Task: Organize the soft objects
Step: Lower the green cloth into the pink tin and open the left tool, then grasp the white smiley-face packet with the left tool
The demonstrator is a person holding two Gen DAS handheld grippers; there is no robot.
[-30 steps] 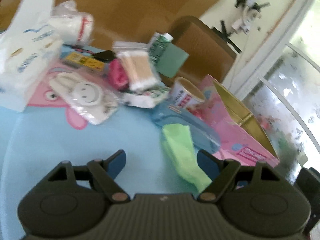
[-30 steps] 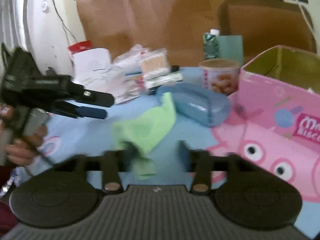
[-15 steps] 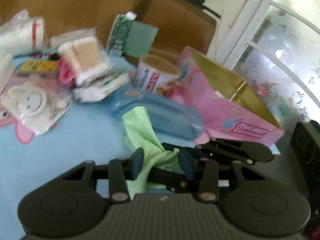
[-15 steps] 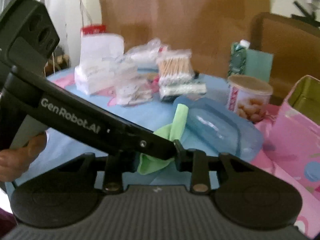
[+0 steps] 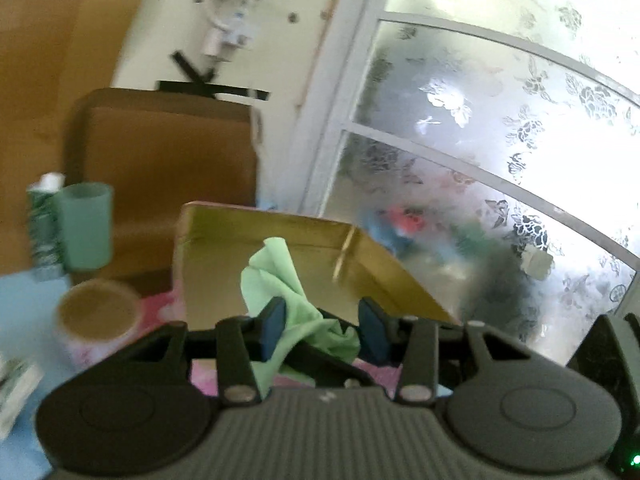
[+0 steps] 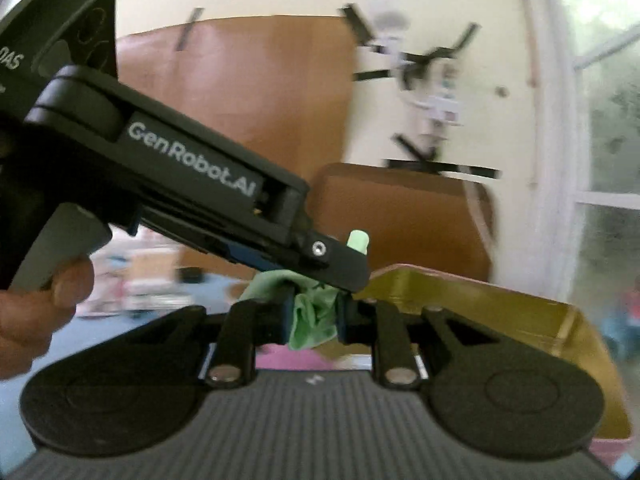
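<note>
Right gripper point(image 6: 312, 318): fingers clamped on green cloth point(image 6: 310, 320).
Left gripper point(image 5: 322, 330): part-open; hold on cloth unclear.
Risk: cloth snagging the pink tin's rim point(image 5: 256, 214).

Your frosted window point(image 5: 500, 128) glares white with daylight; both views are motion-blurred, their edges bent by the fisheye.
</note>
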